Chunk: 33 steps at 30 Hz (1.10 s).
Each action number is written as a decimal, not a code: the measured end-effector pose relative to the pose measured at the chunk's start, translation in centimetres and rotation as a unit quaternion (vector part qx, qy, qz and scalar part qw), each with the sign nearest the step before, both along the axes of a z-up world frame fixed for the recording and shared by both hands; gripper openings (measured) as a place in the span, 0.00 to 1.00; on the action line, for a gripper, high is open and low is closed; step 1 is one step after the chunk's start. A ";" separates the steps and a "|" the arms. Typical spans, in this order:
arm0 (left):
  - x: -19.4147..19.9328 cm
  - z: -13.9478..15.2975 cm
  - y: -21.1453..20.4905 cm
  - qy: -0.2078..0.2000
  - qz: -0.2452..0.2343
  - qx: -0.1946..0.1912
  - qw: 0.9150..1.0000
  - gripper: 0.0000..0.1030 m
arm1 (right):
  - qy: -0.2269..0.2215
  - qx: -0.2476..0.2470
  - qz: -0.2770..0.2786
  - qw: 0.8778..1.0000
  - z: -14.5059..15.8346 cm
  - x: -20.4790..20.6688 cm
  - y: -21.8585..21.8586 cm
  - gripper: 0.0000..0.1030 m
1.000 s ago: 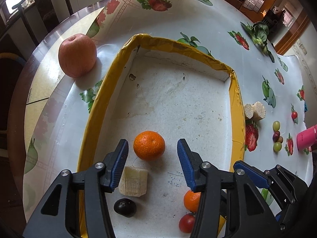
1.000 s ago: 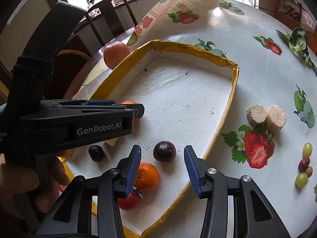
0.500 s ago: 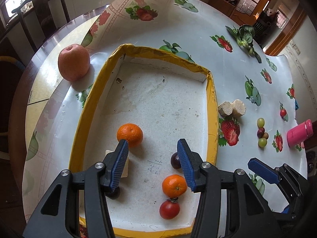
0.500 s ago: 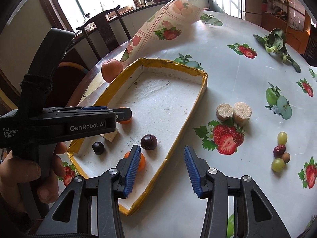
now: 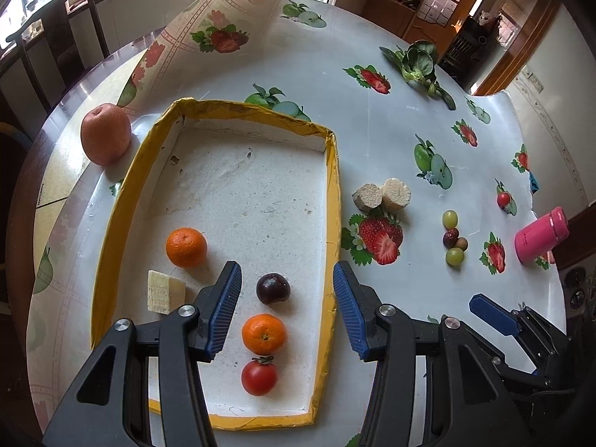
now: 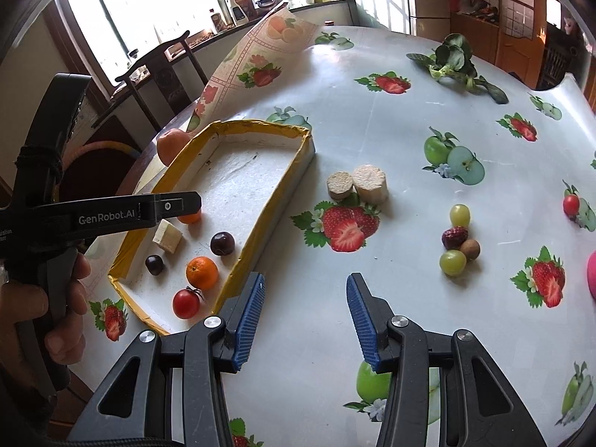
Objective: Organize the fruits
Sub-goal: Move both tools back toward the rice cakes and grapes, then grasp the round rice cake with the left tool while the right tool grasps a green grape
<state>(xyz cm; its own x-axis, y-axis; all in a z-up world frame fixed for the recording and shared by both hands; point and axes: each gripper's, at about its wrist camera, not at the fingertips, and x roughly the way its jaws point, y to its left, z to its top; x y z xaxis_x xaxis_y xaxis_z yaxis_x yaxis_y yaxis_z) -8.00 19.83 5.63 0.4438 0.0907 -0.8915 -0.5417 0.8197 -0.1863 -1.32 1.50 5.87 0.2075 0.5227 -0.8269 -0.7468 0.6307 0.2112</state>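
Both grippers are pulling back from the tray point(image 5: 111, 219): against the frames a second ago, far more of the table is showing, and the dark cherry point(image 5: 273, 288) that lay under the right gripper is now sitting between the left gripper's tips. The left gripper point(image 5: 287, 309) is hovering over the tray's near end with its jaws spread apart and nothing between them. The right gripper point(image 6: 305, 320) is hanging over bare tablecloth point(image 6: 372, 141), jaws also apart and empty, just beside the tray's right wall.

In the left wrist view, an orange point(image 5: 186, 247) is lying at 9 o'clock in the tray, with a pale cut chunk point(image 5: 164, 292) just below it. A second orange point(image 5: 264, 334) and a red tomato point(image 5: 259, 377) are lining up at 6 o'clock below the cherry. A smaller dark fruit point(image 6: 154, 264) is showing only in the right wrist view, just beside the chunk.

Outside the tray, an apple point(image 5: 105, 133) is resting at 10 o'clock against the far left corner. At 3 o'clock two tan round pieces point(image 5: 381, 195) are touching each other. Farther right, two green grapes point(image 6: 453, 262), a dark red fruit point(image 6: 453, 237) and a brown one point(image 6: 470, 249) are clustering together. A pink bottle point(image 5: 542, 234) is lying near the table edge, and leafy greens point(image 5: 419, 61) are lying at 1 o'clock.
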 end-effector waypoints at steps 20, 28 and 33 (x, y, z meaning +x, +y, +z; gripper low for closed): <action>4.7 -0.5 -6.3 0.001 -0.058 -0.016 0.998 0.48 | 0.010 -0.004 -0.088 0.996 -1.5 4.5 -7.9 0.46; 7.2 -2.0 -7.0 0.009 -0.062 -0.034 0.997 0.48 | 0.026 -0.007 -0.101 0.995 -3.8 7.8 -6.9 0.45; 9.7 -3.3 -6.6 0.015 -0.063 -0.041 0.997 0.48 | 0.037 -0.019 -0.102 0.994 -5.7 9.3 -5.3 0.45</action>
<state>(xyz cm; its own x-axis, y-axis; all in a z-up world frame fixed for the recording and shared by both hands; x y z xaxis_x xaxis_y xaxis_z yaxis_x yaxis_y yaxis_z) 1.74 13.23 2.37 0.4203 -0.0374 -0.9066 -0.4425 0.8639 -0.2407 7.95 -3.80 0.17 0.2438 0.4443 -0.8620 -0.5866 0.7754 0.2337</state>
